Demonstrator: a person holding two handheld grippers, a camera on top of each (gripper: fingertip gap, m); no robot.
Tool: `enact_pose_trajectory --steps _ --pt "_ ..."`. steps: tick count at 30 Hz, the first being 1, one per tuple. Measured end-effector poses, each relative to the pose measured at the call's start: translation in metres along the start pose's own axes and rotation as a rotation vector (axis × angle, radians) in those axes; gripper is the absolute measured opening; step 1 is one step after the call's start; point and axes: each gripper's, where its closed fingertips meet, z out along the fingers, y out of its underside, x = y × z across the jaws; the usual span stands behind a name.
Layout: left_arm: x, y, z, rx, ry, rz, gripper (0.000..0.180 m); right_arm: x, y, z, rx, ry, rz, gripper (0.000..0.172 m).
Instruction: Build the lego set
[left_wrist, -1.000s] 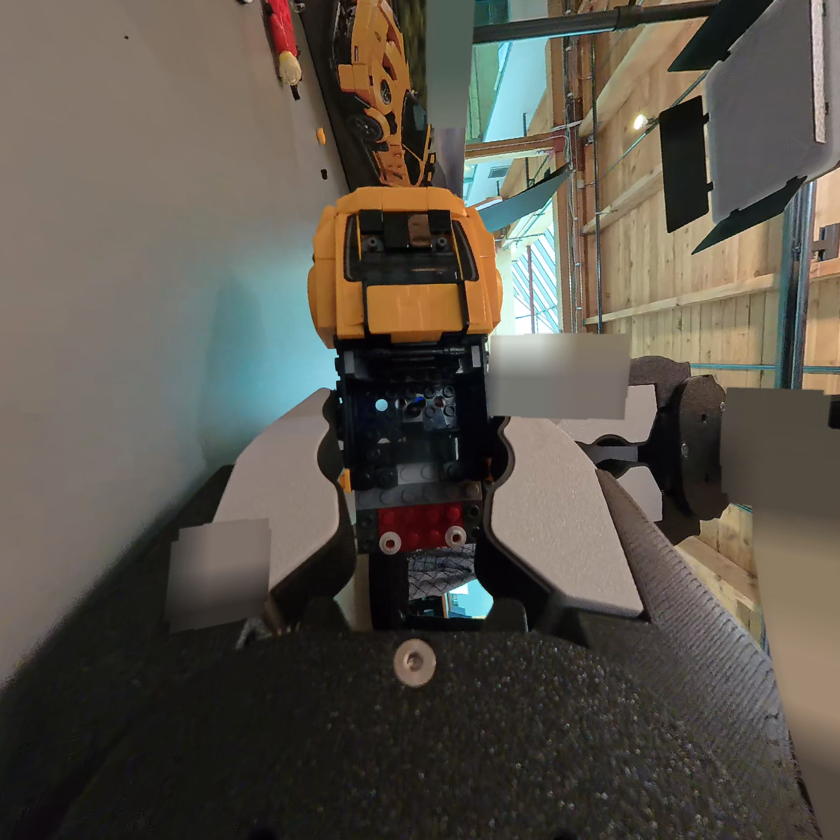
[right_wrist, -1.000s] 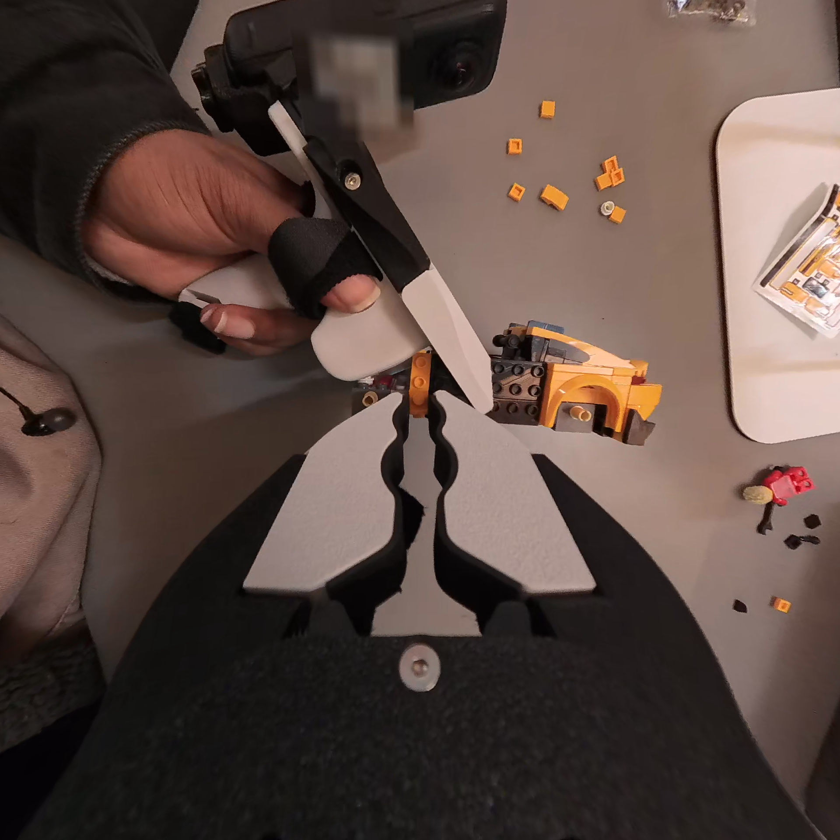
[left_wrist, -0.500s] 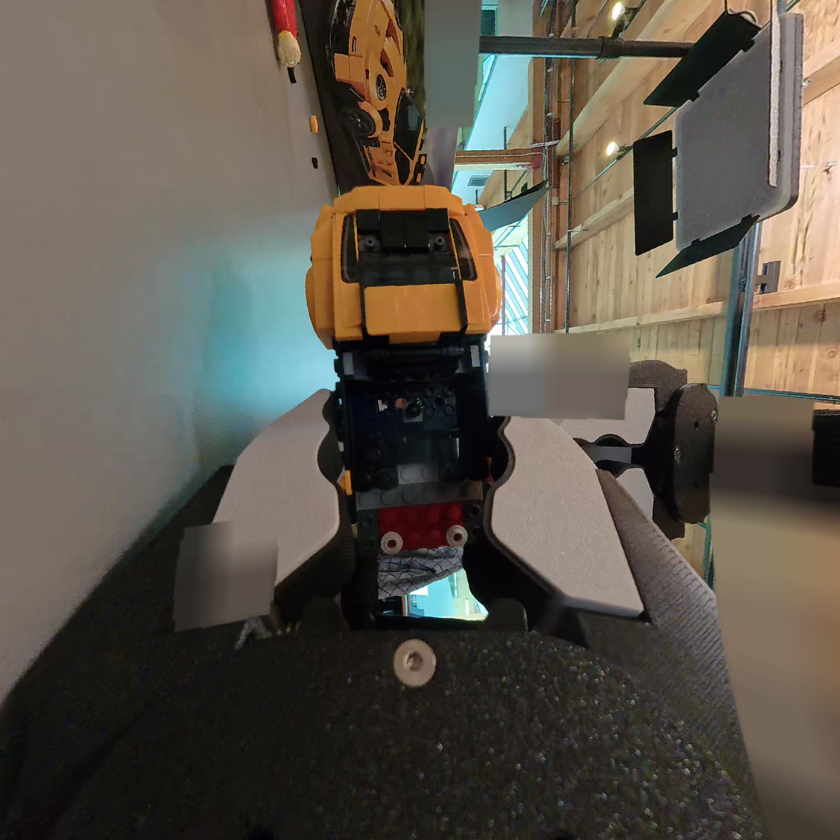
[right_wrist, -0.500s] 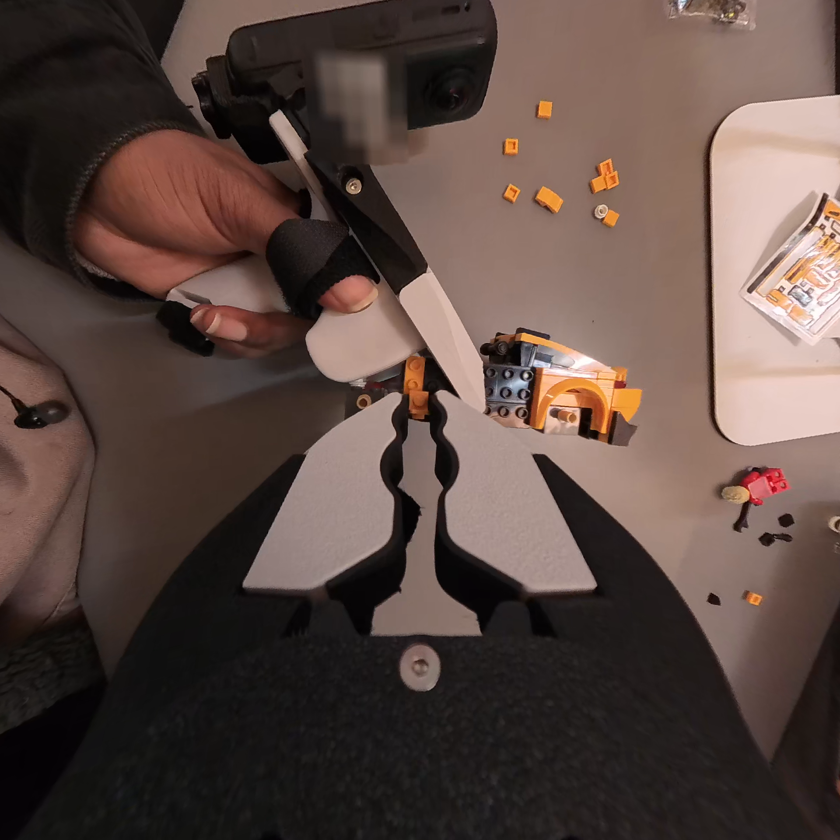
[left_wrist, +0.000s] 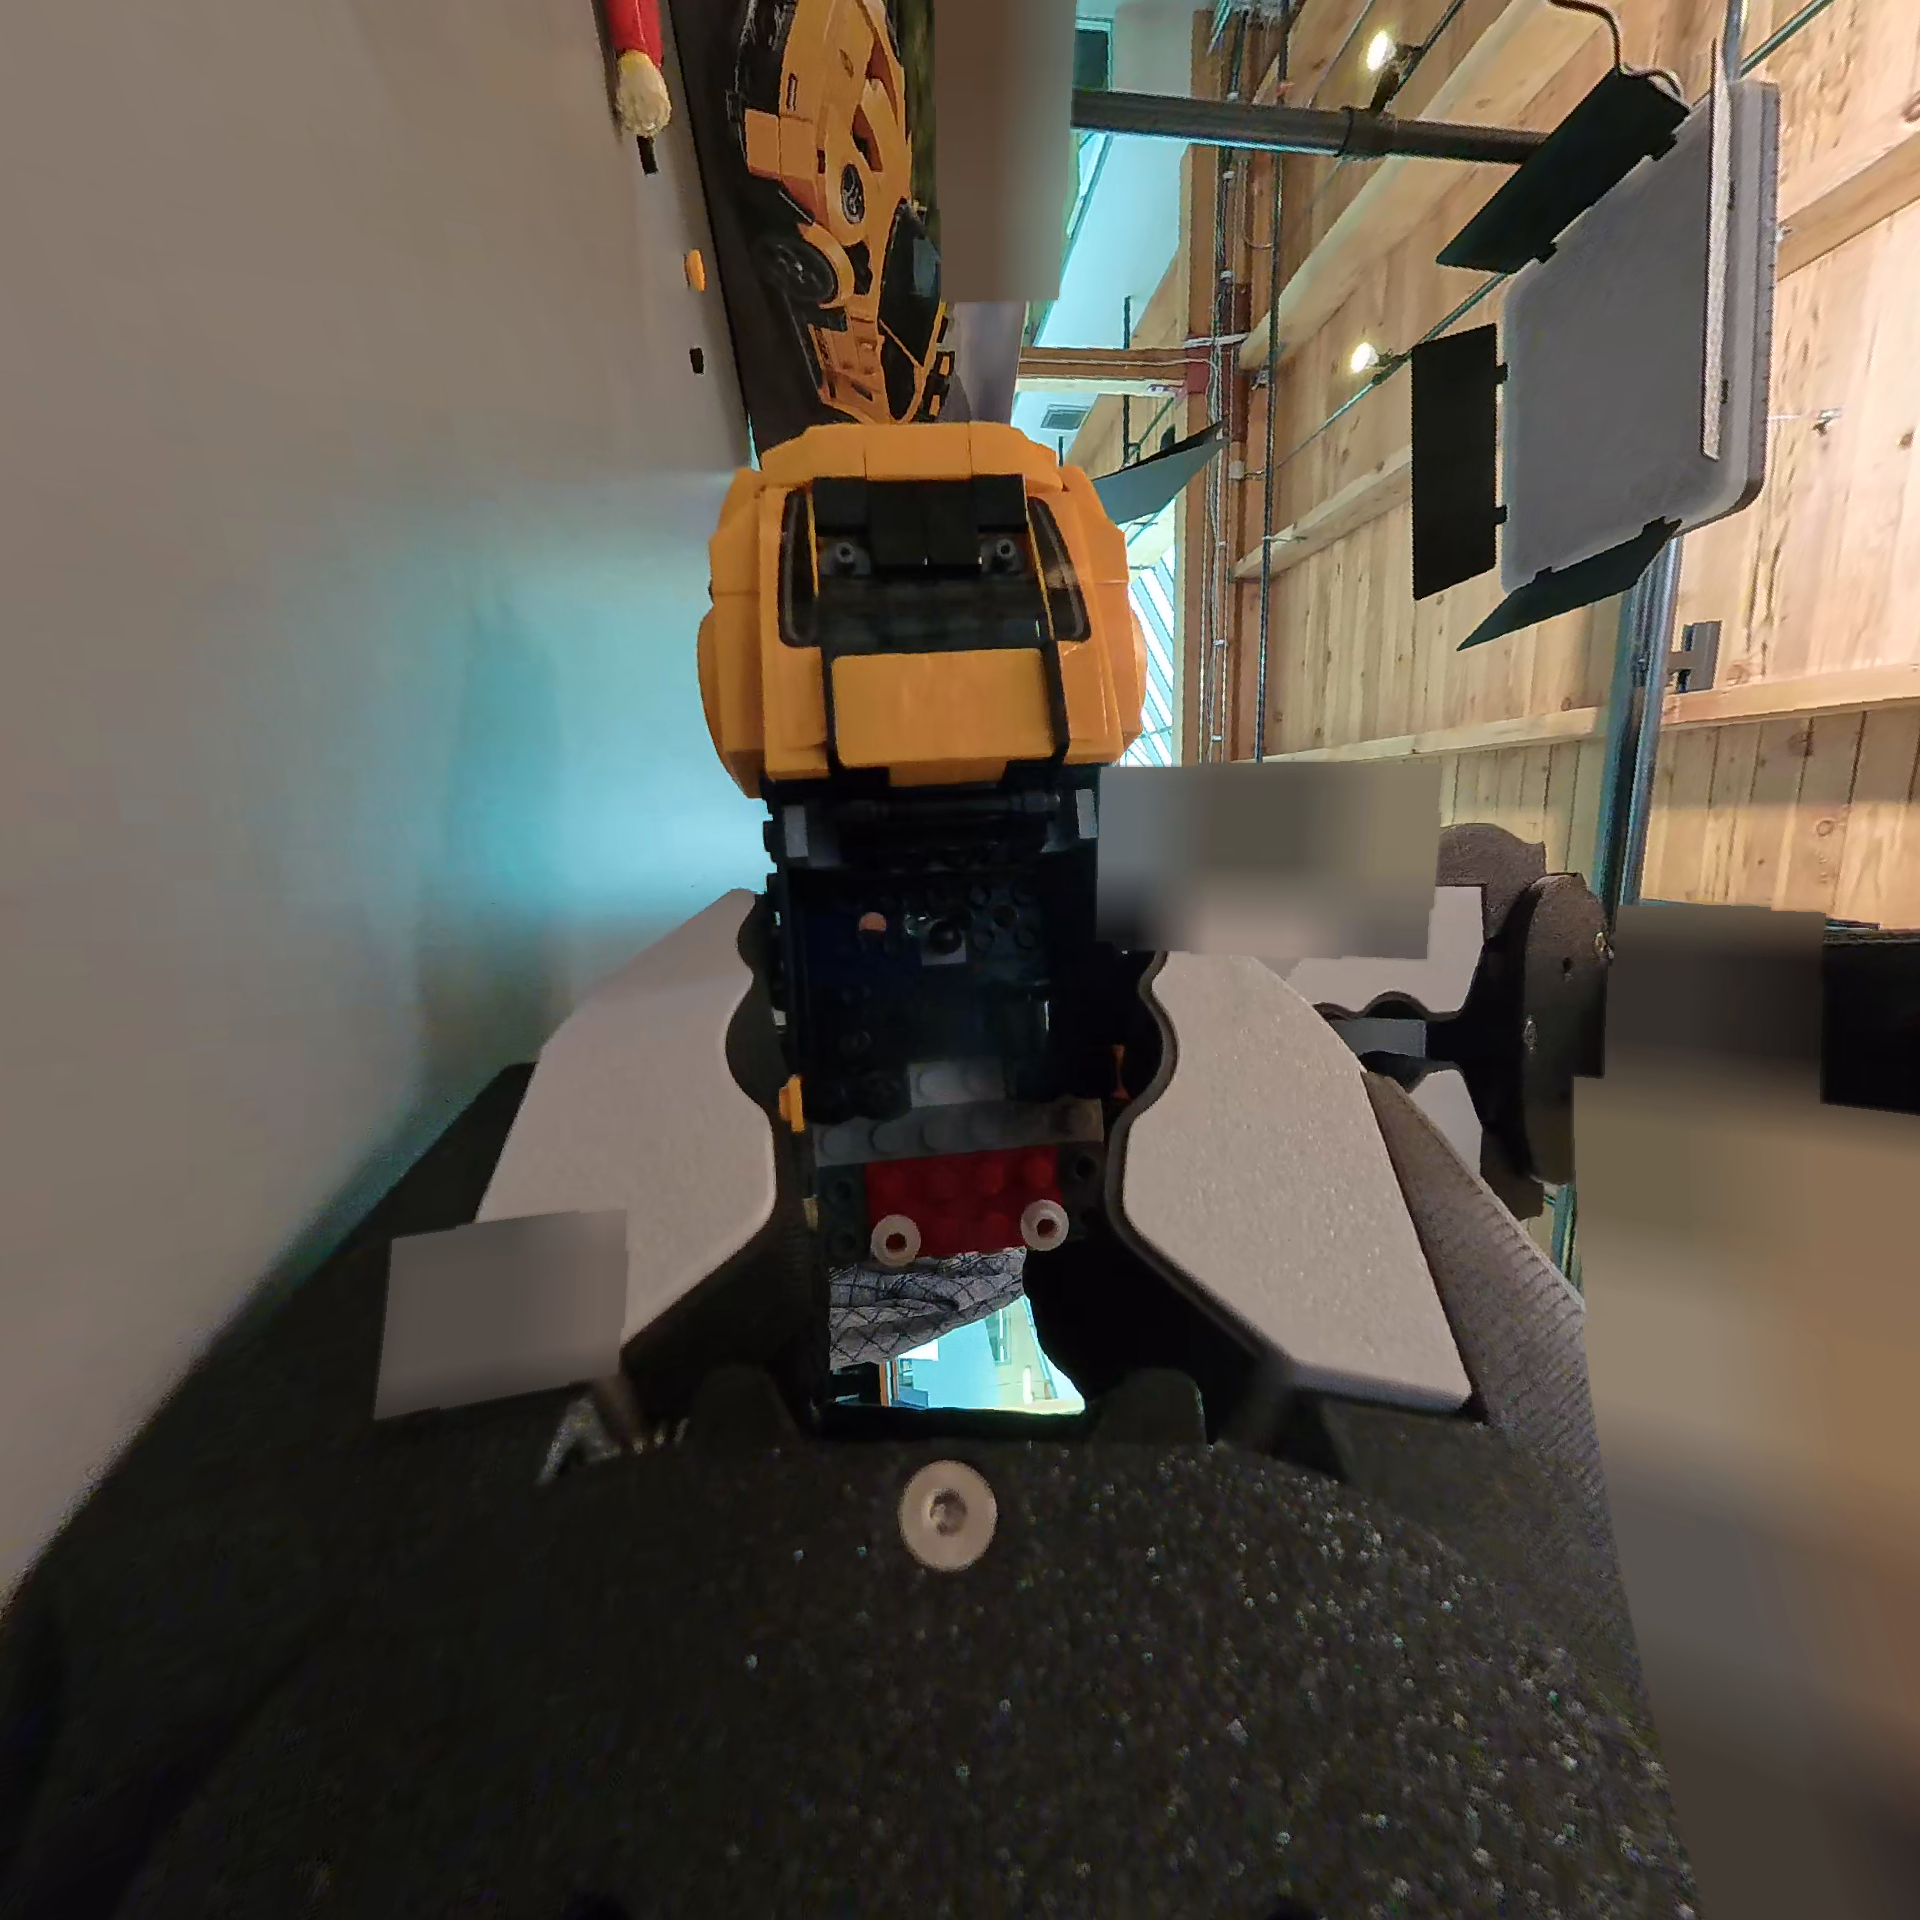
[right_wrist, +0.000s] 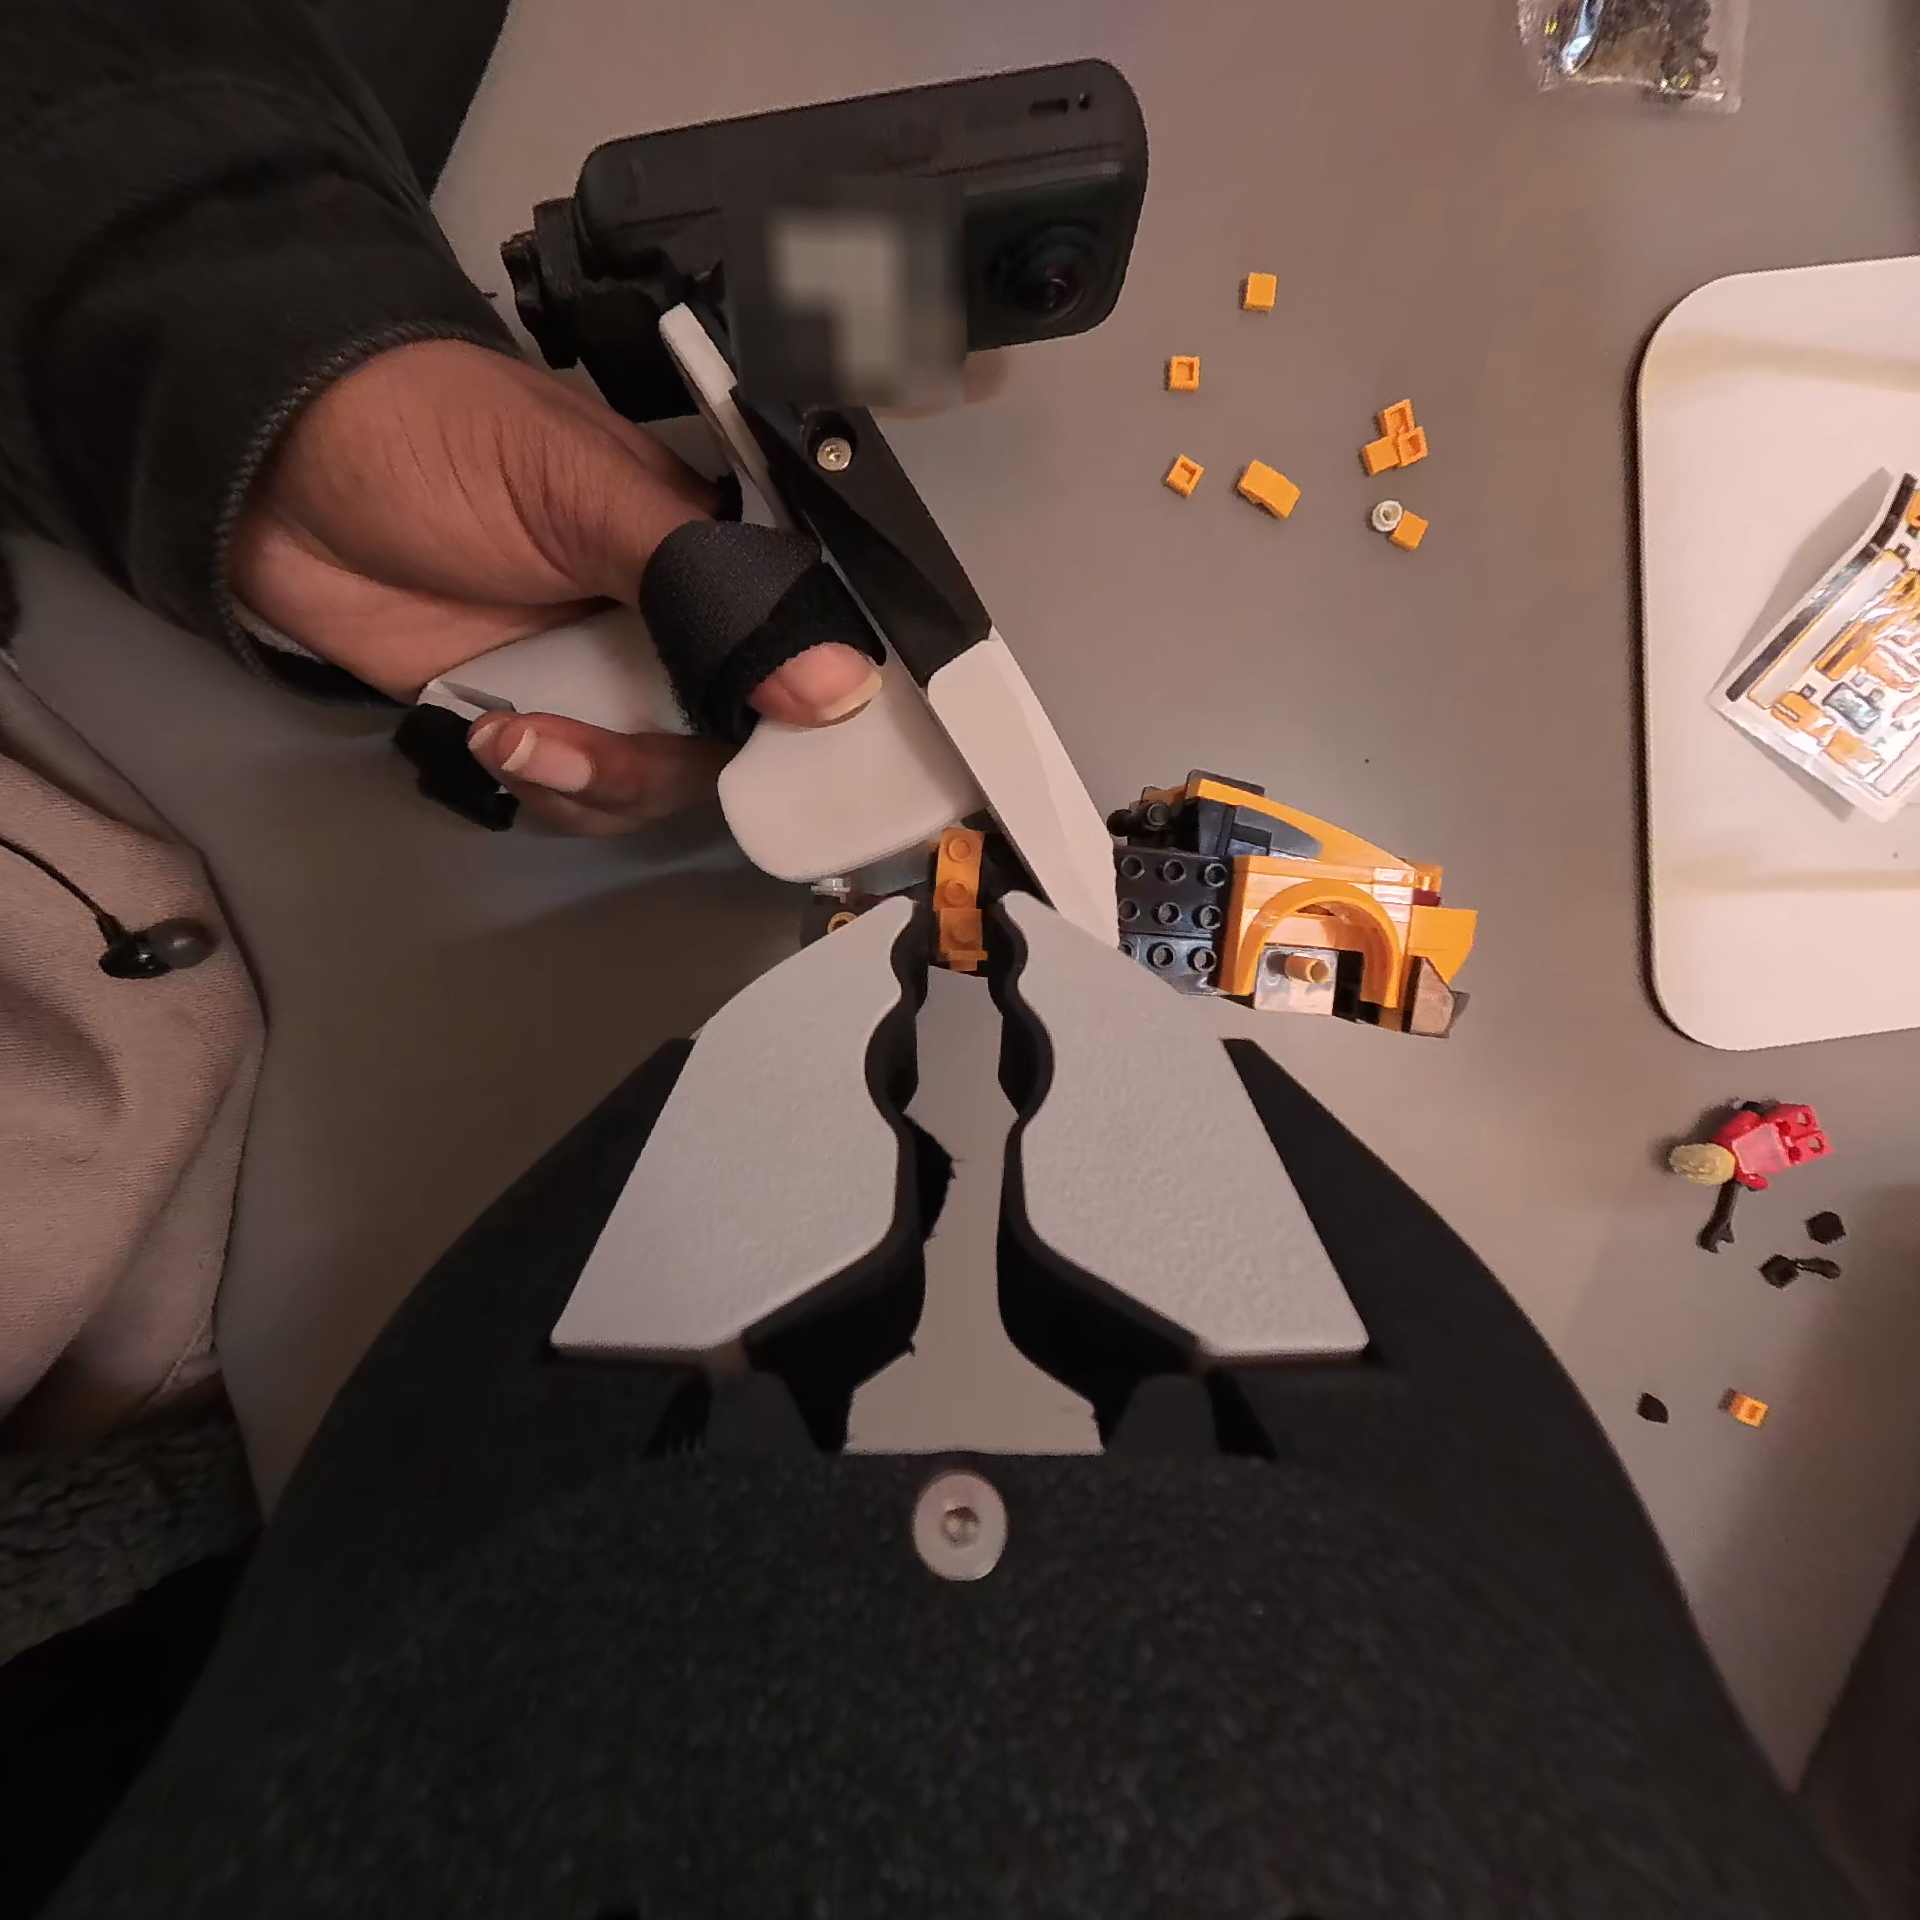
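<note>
Right wrist view shows the right gripper pinched on a small orange studded brick strip at the flank of the half-built orange-and-black toy brick car. The left gripper clamps the car's dark chassis, long axis pointing away along its fingers. No legible writing.

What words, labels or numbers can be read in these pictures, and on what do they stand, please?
None can be read.
Printed sheet on the white tray: too small.
Box with a car picture: no legible lettering.
Raised mark on the black housing in the left wrist view: partly hidden, unreadable.
</note>
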Motion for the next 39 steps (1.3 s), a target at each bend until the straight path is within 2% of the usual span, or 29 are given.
enact_pose_trajectory --steps 7,14,31,39 --pt "0.0 -0.001 0.0 0.003 -0.003 0.008 0.064 0.002 -0.003 -0.013 0.044 -0.054 0.049 0.008" --pt "-0.001 0.0 0.0 0.002 -0.013 0.026 0.064 0.0 0.002 -0.005 0.024 -0.149 0.112 0.007" --pt "-0.007 -0.002 -0.002 0.005 -0.051 0.054 0.063 -0.002 0.005 0.007 -0.064 -0.039 0.044 0.005" --pt "-0.003 -0.004 -0.002 0.019 -0.044 0.089 0.063 0.001 0.005 0.006 -0.045 0.021 0.051 0.003"
